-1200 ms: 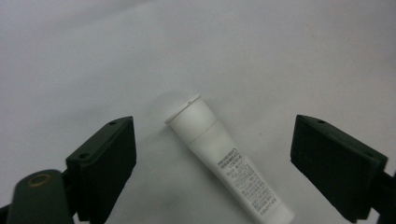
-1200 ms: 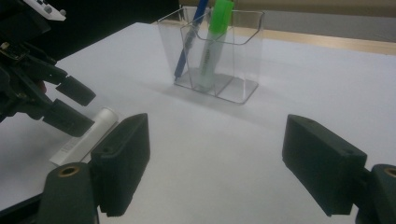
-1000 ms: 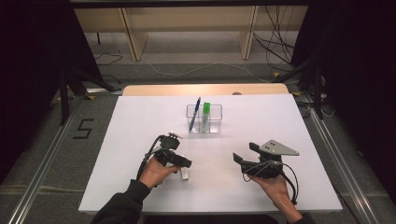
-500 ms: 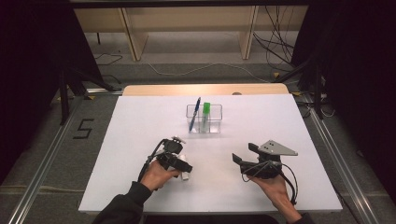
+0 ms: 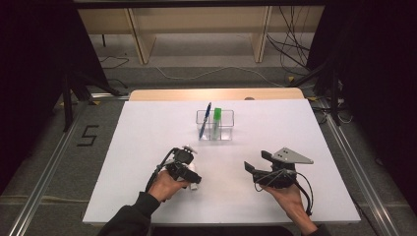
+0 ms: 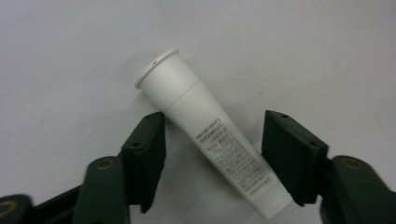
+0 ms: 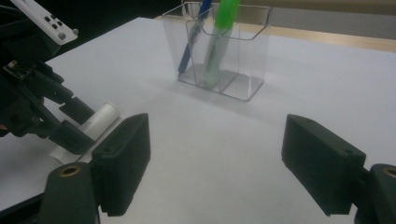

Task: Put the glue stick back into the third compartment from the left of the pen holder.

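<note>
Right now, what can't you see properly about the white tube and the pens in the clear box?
- White tube: small print too blurred to read in the left gripper view; its bottom end runs behind the left gripper, whose jaws have just been closing around it.
- White tube, high view: mostly covered by the left gripper.
- Blue pen and green marker: tops cut off by the right gripper view's upper edge.

Right gripper (image 7: 215, 163) jaws stand wide apart over bare table (image 7: 327, 79). Far: clear holder (image 7: 243, 60) with blue pen (image 7: 189, 51) and green marker (image 7: 219, 42). Left: other gripper (image 7: 70, 123) straddling a white tube (image 7: 100, 119).
</note>
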`<state>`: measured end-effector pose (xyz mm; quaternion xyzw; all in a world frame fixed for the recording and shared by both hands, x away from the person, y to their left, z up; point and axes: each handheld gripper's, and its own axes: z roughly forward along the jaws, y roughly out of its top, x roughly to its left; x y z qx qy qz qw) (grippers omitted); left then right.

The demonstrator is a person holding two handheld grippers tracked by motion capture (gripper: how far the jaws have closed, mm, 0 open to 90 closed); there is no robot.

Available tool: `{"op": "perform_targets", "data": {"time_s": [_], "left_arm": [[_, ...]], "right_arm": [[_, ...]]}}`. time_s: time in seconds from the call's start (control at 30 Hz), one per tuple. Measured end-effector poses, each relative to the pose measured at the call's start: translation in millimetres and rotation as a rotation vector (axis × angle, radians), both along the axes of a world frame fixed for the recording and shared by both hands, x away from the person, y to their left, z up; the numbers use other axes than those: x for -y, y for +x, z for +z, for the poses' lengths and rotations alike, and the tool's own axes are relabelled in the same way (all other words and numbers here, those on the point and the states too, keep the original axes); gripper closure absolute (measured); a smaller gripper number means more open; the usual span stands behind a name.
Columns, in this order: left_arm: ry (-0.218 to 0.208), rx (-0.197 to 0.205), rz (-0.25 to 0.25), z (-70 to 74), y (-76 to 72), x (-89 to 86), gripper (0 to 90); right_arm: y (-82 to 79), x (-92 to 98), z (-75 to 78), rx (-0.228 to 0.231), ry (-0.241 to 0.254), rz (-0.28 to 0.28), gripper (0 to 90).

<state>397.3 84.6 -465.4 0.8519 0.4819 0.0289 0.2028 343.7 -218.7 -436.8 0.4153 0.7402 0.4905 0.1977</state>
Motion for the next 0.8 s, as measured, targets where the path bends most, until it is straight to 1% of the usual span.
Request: {"op": "perform_targets", "data": {"time_s": [0.1, 0.13, 0.17, 0.2, 0.23, 0.37, 0.4, 0.47, 0.5, 0.6, 0.63, 0.67, 0.7, 0.73, 0.8], "left_arm": [[0.027, 0.016, -0.002, 0.5, 0.0, -0.7, 50.8], [0.042, 0.027, -0.004, 0.3, -0.2, -0.5, 54.9], [0.066, 0.042, -0.003, 0.5, -0.4, -0.5, 60.9], [0.072, 0.045, 0.0, 0.5, -0.4, -0.7, 67.1], [0.072, 0.043, -0.008, 0.6, 0.3, -1.6, 69.3], [0.069, 0.039, -0.036, 1.1, 1.4, -3.0, 69.7], [0.066, 0.044, -0.037, 1.5, 1.7, -3.6, 69.8], [0.053, 0.066, -0.033, 4.1, 2.1, -5.1, 69.8], [0.044, 0.072, -0.035, 5.6, 1.9, -5.7, 69.9], [0.023, 0.106, -0.046, 11.7, 0.9, -7.3, 69.9], [0.009, 0.11, -0.049, 13.4, 0.3, -7.6, 69.9], [-0.006, 0.126, -0.043, 14.2, -0.6, -7.4, 69.9], [-0.013, 0.131, -0.051, 15.9, -1.2, -8.1, 69.9], [-0.033, 0.148, -0.043, 16.8, -2.6, -7.4, 69.8], [-0.052, 0.172, -0.05, 19.0, -4.4, -7.7, 69.8]], "right_arm": [[0.0, 0.0, 0.0, 0.0, -0.001, 0.0, 24.8], [0.0, 0.0, -0.1, 0.0, -0.001, 0.0, 24.9], [0.2, 0.1, -0.2, 0.0, -0.002, 0.0, 24.8], [0.2, 0.2, -0.2, 0.0, -0.002, 0.0, 24.9], [0.0, 0.1, -0.2, -0.003, -0.002, -0.002, 24.9], [0.5, 0.4, -0.3, -0.003, -0.001, 0.0, 25.0], [0.6, 0.5, -0.4, -0.002, -0.002, 0.0, 25.0], [0.7, 0.9, -0.2, 0.0, -0.002, 0.0, 25.1], [0.7, 0.9, -0.1, 0.0, -0.001, 0.001, 25.1], [0.7, 0.8, -0.1, 0.0, -0.001, 0.002, 25.2], [0.7, 0.8, -0.1, 0.0, 0.0, 0.002, 25.2], [0.6, 0.7, 0.1, 0.0, 0.001, 0.003, 25.1], [0.6, 0.9, 0.3, 0.002, 0.001, 0.002, 25.2], [0.4, 1.0, 0.7, 0.0, 0.002, 0.002, 25.2], [0.3, 1.1, 1.0, 0.001, 0.005, 0.001, 25.2]]}}
